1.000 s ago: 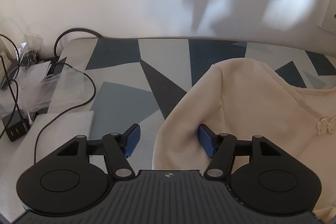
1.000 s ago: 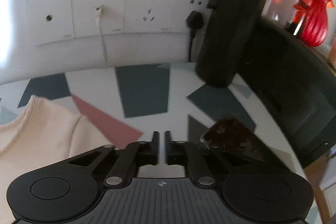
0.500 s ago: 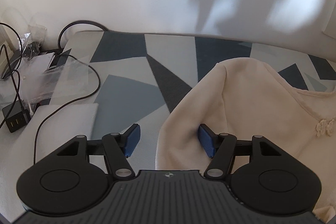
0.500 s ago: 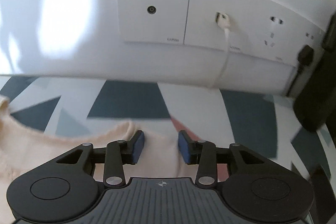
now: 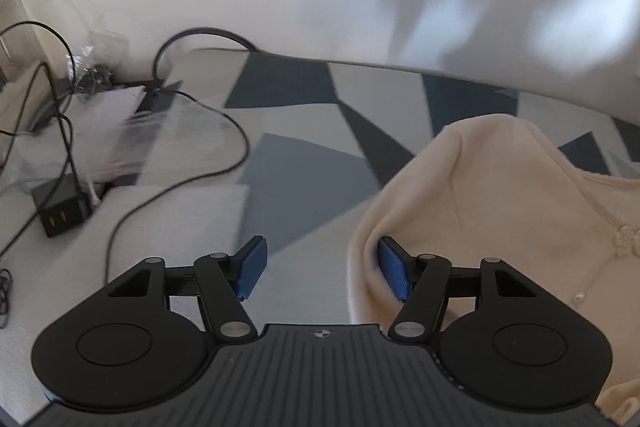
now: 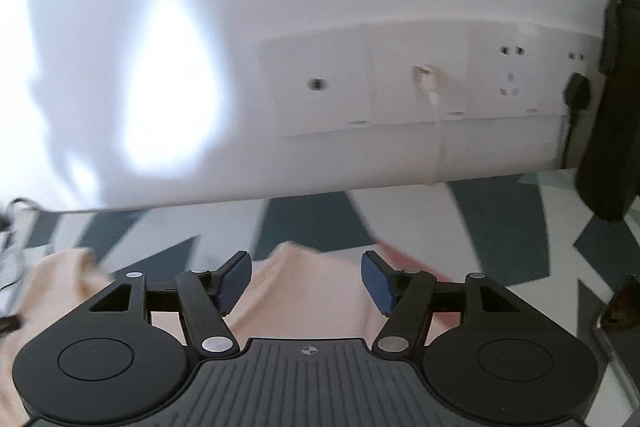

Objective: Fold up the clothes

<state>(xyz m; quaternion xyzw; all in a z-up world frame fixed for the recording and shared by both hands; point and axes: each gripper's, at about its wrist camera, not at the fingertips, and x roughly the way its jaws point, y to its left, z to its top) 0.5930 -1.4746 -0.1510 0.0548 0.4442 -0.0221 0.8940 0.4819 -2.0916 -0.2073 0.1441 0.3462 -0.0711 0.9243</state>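
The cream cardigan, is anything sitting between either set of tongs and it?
Nothing visible. The left tongs are open at the cream cardigan's edge, with only bare patterned tablecloth between. The right tongs are open right over the fabric. The black cable lies off to the left.

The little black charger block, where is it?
In the left wrist view the charger block sits far left on the table, cables running from it, well left of the cream cardigan.
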